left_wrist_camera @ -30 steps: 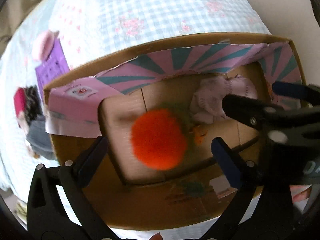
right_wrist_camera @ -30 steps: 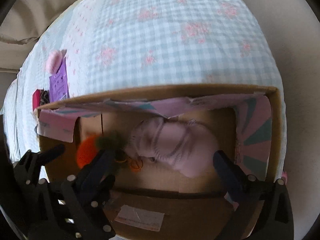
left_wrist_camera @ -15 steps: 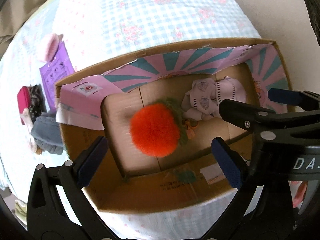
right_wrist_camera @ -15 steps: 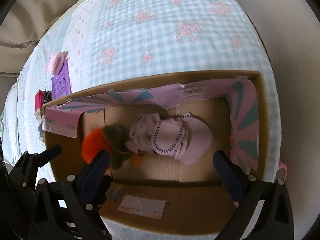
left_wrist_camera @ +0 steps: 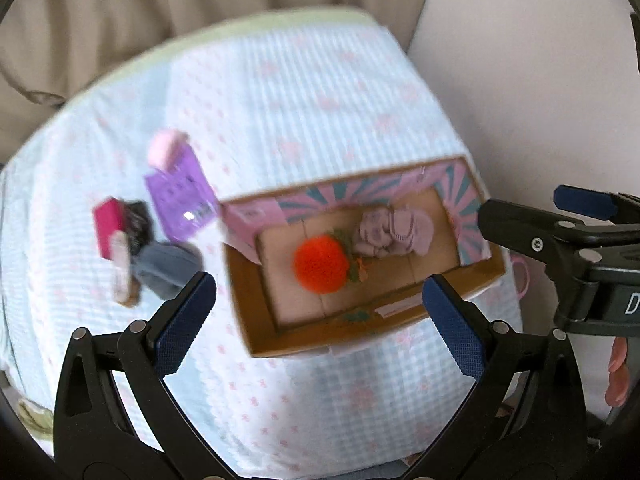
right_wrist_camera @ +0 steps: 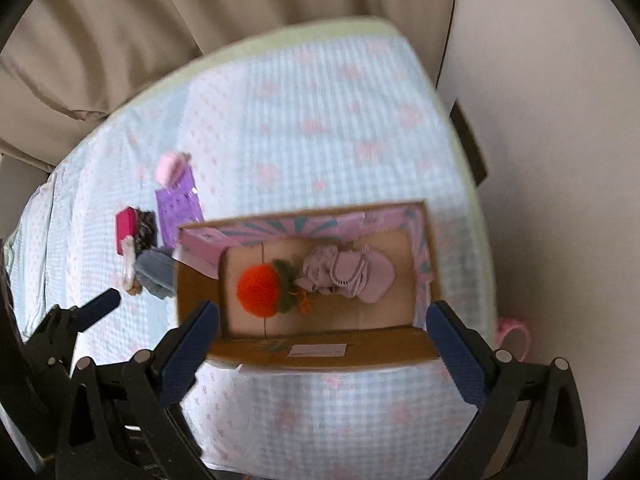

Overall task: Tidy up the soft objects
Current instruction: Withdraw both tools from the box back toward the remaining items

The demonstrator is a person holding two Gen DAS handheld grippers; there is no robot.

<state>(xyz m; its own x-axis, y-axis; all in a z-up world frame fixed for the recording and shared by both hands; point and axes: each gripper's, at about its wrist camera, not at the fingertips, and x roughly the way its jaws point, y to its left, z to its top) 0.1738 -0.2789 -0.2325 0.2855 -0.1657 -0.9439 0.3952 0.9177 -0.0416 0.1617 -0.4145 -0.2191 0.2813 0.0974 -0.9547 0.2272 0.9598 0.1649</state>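
An open cardboard box (left_wrist_camera: 256, 320) (right_wrist_camera: 196, 292) lined with pink and teal paper sits on the checked bedspread. Inside lie a fuzzy orange ball with green trim (left_wrist_camera: 320, 264) (right_wrist_camera: 258, 290) and a folded lilac garment (left_wrist_camera: 394, 232) (right_wrist_camera: 352, 274). My left gripper (left_wrist_camera: 318, 320) hangs open high above the box with nothing between its fingers. My right gripper (right_wrist_camera: 320, 338) is open too, above the box's near wall. The right gripper also shows at the right edge of the left wrist view (left_wrist_camera: 560, 236).
Left of the box lie a purple card (left_wrist_camera: 180, 196) (right_wrist_camera: 178, 204), a pink round puff (left_wrist_camera: 166, 148) (right_wrist_camera: 172, 166), a magenta item (left_wrist_camera: 108, 226) (right_wrist_camera: 126, 224) and a grey-blue cloth (left_wrist_camera: 164, 266) (right_wrist_camera: 154, 274). Beige curtains (right_wrist_camera: 200, 20) hang behind the bed. A wall (right_wrist_camera: 560, 160) stands right.
Both grippers have risen well away from the box, so the whole bed and the items left of the box come into view. The ball and garment stay inside the box.
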